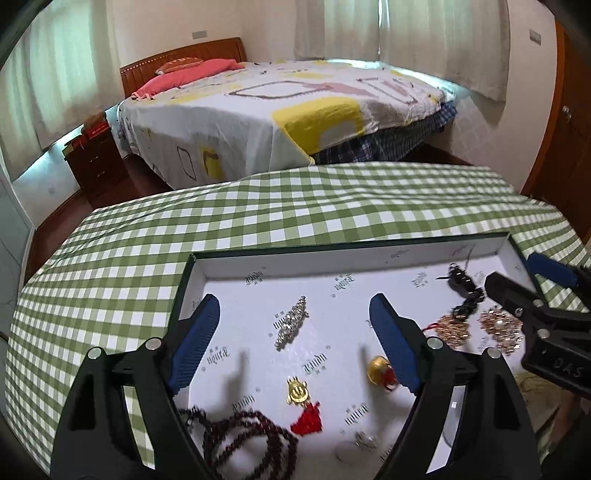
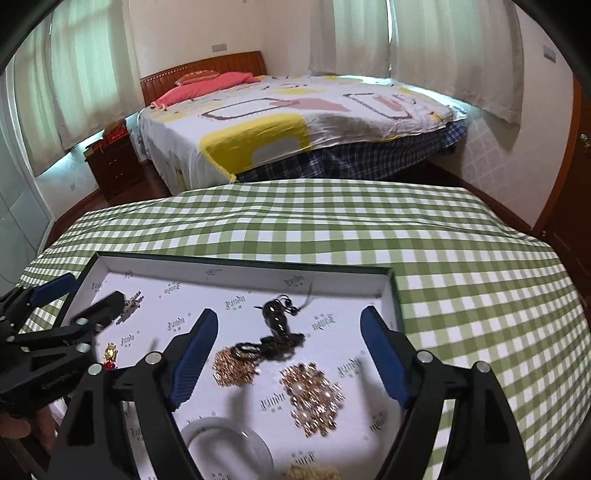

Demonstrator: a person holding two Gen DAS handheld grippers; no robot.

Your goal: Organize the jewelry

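1. Left wrist view: the left gripper (image 1: 295, 332) hangs over a shallow tray (image 1: 369, 249), jaws wide apart and holding nothing.
2. The tray's white liner repeats a dark gothic logo; the word is too small to read surely. The right gripper (image 1: 528, 280), at the right edge, bears the letters "OAS".
3. In the tray lie a rhinestone clip (image 1: 291, 319), a gold pendant (image 1: 297, 390) with a red tassel (image 1: 308, 421), a gold bell (image 1: 378, 371), dark red beads (image 1: 251, 435), a black charm (image 1: 460, 282) and two gold clusters (image 1: 500, 326).
4. The tray sits on a green checked cloth (image 1: 295, 199); behind it stand a bed (image 1: 280, 107), a nightstand (image 1: 96, 162) and curtains (image 1: 443, 33).
5. Right wrist view: the right gripper's jaws stand wide apart, empty, above the black charm and gold clusters.
6. A white ring-shaped piece (image 2: 225, 439) lies near the bottom edge, blurred, perhaps a bangle.
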